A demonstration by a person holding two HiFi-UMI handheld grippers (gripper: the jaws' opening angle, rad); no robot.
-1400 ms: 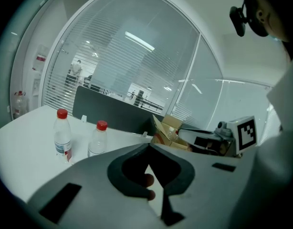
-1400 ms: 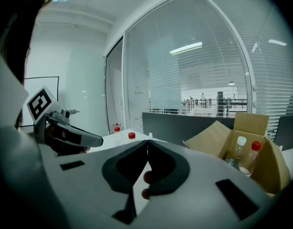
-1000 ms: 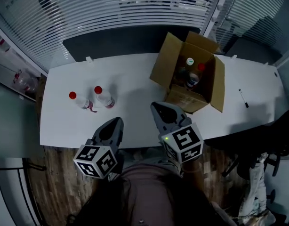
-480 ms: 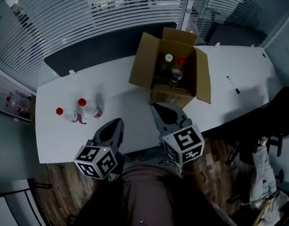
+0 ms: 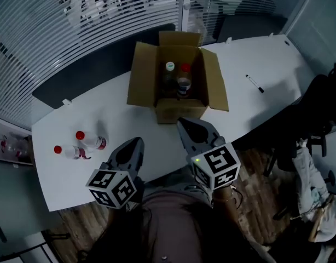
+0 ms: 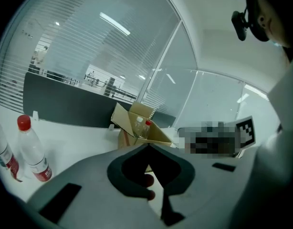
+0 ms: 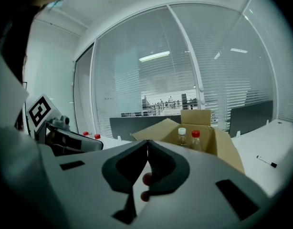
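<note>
— Head view first: how did the left gripper (image 5: 136, 142) stand?
— Its jaws were pressed together, tip against tip, with nothing clamped between them. The left gripper view showed the same. It hung at the near edge of the white table (image 5: 121, 116).

— And the right gripper (image 5: 182, 124)?
— Its jaws were likewise together and empty, as the right gripper view confirmed. Its tip pointed toward 12 o'clock at the open cardboard box (image 5: 176, 112), near it but not touching.

— What did the box hold?
— Two bottles stood upright side by side. One was a white-capped bottle (image 5: 169, 67), and at its 3 o'clock was a red-capped bottle (image 5: 184, 68).

— What was nearest the left gripper?
— Toward its 9 o'clock two more bottles with red caps stood close together on the table. They were the nearer loose bottle (image 5: 92, 142) and the farther loose bottle (image 5: 69, 151).

— Anything farther out?
— A black marker (image 5: 254, 84) lay on the table at the box's 3 o'clock, well apart from it. A dark partition (image 5: 80, 73) ran along the table's far edge at 11 o'clock. A dark chair (image 5: 321, 100) stood off the table at 3 o'clock.
</note>
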